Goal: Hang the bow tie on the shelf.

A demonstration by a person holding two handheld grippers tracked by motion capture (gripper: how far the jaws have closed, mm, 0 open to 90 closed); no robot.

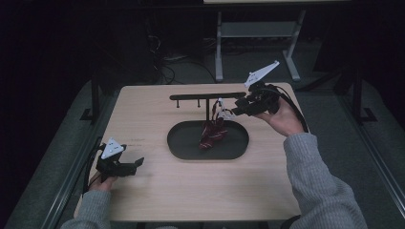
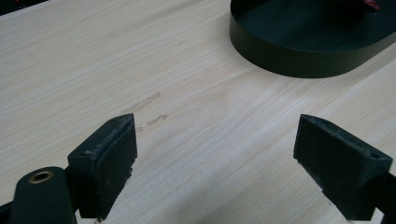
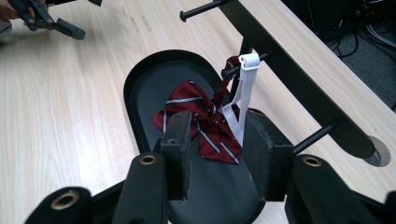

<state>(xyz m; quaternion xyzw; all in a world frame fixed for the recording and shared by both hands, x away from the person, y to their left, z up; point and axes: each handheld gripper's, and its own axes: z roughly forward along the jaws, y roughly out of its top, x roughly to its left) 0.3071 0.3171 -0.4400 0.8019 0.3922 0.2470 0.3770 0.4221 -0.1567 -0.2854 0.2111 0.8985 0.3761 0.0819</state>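
Observation:
A dark red striped bow tie (image 1: pixel 210 133) hangs by its white strap (image 3: pixel 240 98) from a peg (image 3: pixel 233 70) of the black rack (image 1: pixel 205 97). It dangles over the black oval tray (image 1: pixel 181 148). My right gripper (image 1: pixel 236 109) is held at the rack's right end, tilted down toward the tie. In the right gripper view its jaws (image 3: pixel 218 120) stand partly apart, with the bow tie (image 3: pixel 205 126) and strap seen in the gap, and the pads do not press on them. My left gripper (image 1: pixel 138 163) rests on the table at the front left, open and holding nothing (image 2: pixel 217 126).
The rack's crossbar carries further bare pegs (image 1: pixel 177 104) to the left. The tray's wall (image 2: pixel 303 60) lies ahead and to the right of the left gripper. A round hole (image 3: pixel 380 151) sits in the wooden tabletop (image 1: pixel 143 119) near its far right corner.

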